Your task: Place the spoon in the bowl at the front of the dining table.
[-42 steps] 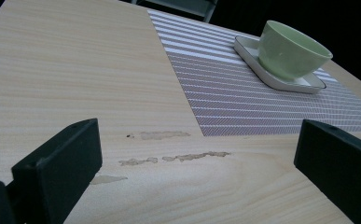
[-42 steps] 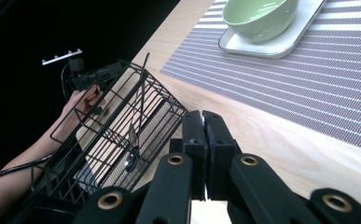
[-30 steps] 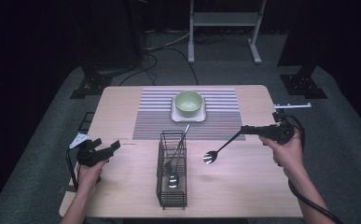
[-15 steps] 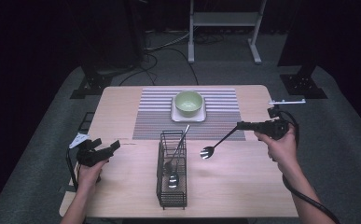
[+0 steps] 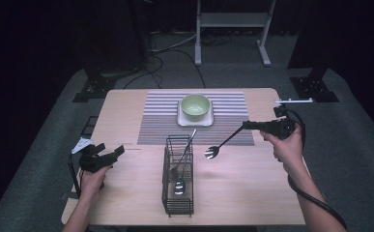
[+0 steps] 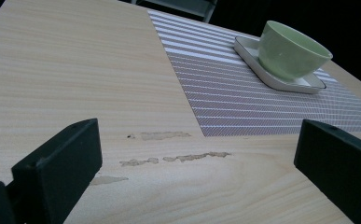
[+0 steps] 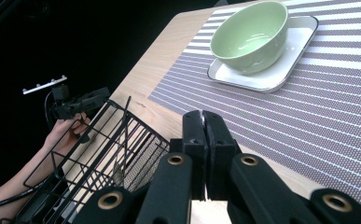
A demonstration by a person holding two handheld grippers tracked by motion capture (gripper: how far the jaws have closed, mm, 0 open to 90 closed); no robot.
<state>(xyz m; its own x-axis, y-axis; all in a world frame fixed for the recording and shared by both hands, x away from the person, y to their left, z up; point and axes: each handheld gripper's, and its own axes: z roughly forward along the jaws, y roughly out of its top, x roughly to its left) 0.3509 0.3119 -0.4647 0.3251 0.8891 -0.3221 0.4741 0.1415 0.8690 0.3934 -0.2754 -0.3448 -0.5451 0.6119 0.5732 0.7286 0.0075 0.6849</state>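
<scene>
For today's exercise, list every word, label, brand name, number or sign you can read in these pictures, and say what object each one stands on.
No text can be read in any view.
The white tag beside the left tool: too small and blurred to tell whether it carries print.
The green bowl, its white plate, the striped mat, the wire basket and the spoon in the right tool: no lettering visible.
</scene>
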